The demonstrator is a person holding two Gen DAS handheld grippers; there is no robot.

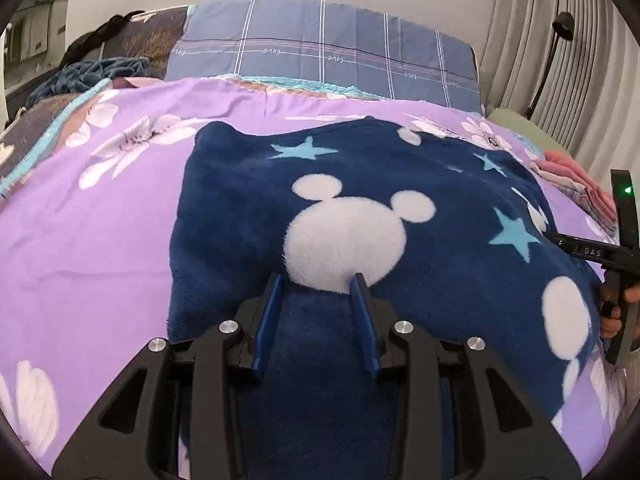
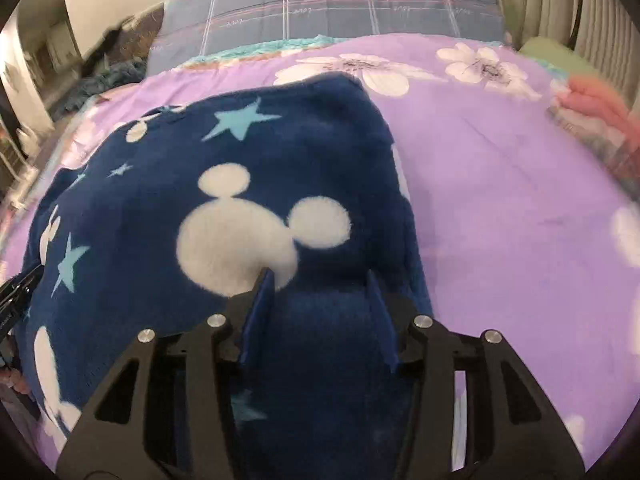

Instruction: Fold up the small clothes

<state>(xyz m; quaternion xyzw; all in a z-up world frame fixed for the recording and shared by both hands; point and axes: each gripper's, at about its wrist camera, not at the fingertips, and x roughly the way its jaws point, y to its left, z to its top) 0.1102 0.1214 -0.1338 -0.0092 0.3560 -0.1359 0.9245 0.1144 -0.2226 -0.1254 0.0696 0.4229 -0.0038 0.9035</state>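
Observation:
A navy fleece garment (image 1: 240,200) (image 2: 320,152) with white mouse-head shapes and light blue stars lies spread on a purple flowered bedspread (image 1: 100,240) (image 2: 500,200). My left gripper (image 1: 318,280) sits over its near edge, with a hump of the fleece filling the gap between its blue pads. My right gripper (image 2: 318,276) is at the garment's right side, its jaws standing a little wider, and a raised fold of fleece fills the space between them too. In the left wrist view the right gripper's black body (image 1: 592,252) and the hand (image 1: 616,312) holding it show at the right edge.
A blue checked pillow (image 1: 320,52) lies at the head of the bed. Folded pink clothes (image 1: 572,176) (image 2: 596,108) are stacked at the bed's right edge. A teal blanket (image 1: 92,72) is bunched at the far left. Curtains and a black lamp (image 1: 560,28) stand to the right.

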